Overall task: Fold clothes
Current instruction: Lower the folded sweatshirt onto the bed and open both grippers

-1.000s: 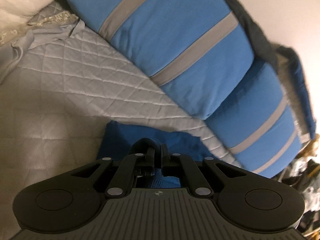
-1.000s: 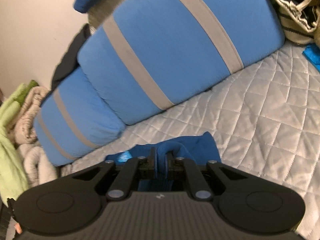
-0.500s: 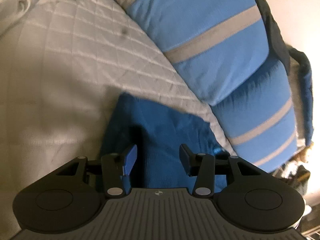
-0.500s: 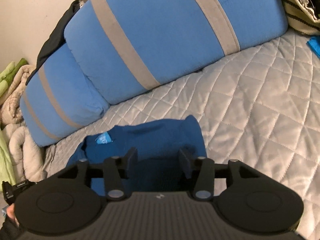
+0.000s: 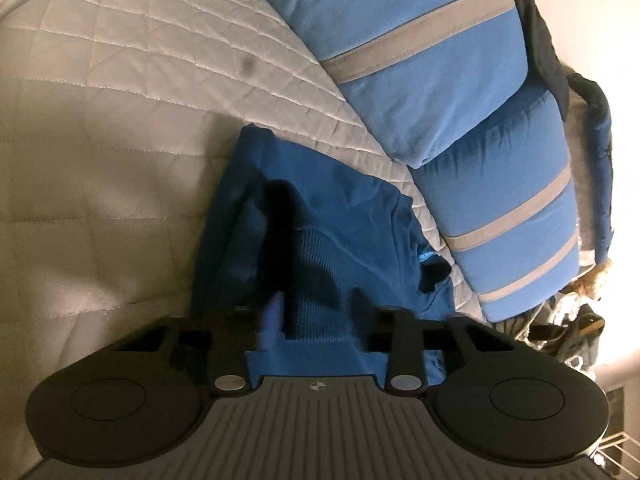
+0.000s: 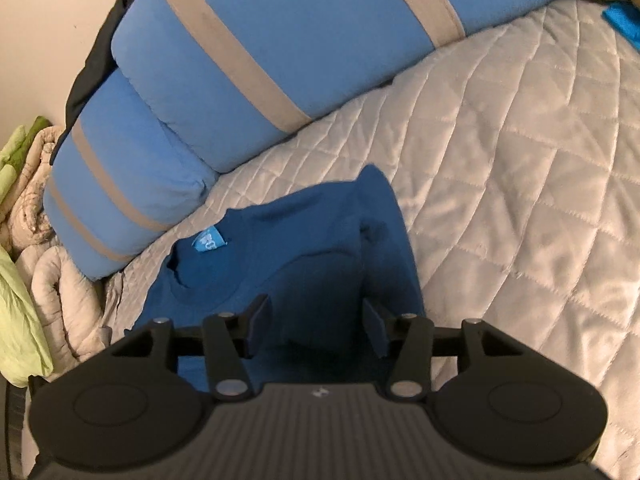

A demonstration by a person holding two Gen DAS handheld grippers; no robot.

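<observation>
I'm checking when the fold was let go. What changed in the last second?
Both grippers were shut on the blue garment a second ago. Now the left gripper and right gripper are open and have let it go; it lies bunched on the quilted bedspread. The striped blue pillows stayed put.

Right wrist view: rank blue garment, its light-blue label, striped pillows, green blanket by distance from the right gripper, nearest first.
From the right gripper, jaws open:
1. Blue garment, directly beneath and ahead, on the quilted bedspread.
2. Light-blue label, ahead-left at the garment's neckline.
3. Striped pillows, beyond the garment, upper left.
4. Green blanket, at the far left edge, off the bedspread; its rank against the pillows is uncertain.
</observation>
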